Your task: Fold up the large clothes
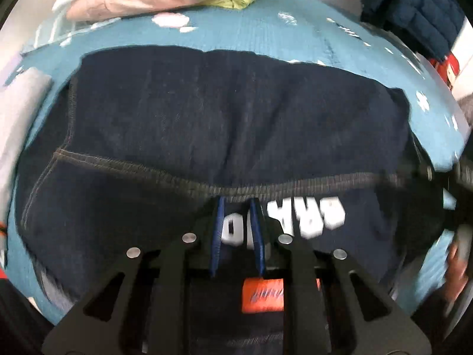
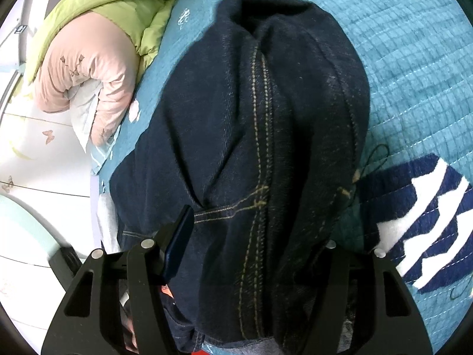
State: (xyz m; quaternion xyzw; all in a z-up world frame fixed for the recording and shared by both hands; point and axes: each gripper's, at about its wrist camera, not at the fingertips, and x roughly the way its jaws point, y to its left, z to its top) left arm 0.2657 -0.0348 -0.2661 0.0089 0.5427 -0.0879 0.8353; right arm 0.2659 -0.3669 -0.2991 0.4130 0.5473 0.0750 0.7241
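The step in hand looks like the middle of a fold: the dark jeans [image 1: 224, 112] lie spread across the teal quilted bedspread [image 1: 266, 35], and a hemmed edge with pale stitching already crosses the left wrist view from 9 to 3 o'clock, doubled over the cloth below. The left gripper [image 1: 238, 204] sits at 6 o'clock of its view with its blue pads [image 1: 217, 230] a narrow gap apart, tips at that hem; the frame is smeared, so whether they nip the denim or merely rest against it I cannot tell. In the right wrist view the jeans rise in a heaped ridge from 6 toward 12 o'clock, the gold double seam running up the middle, and the right gripper [image 2: 251, 236] stands spread wide with the bulk of denim bunched between its fingers; only the left pad [image 2: 179, 242] shows, lying against the cloth, the other buried under the fabric. The next move probably calls for both grippers to carry the gathered end over and lay it flat, then smooth the ridge out. The denim looks heavy and stiff, dark indigo, creased in broad folds. A pink and green duvet [image 2: 88, 68] lies at 10 o'clock and a navy-and-white striped cloth [image 2: 425, 213] at 4 o'clock.
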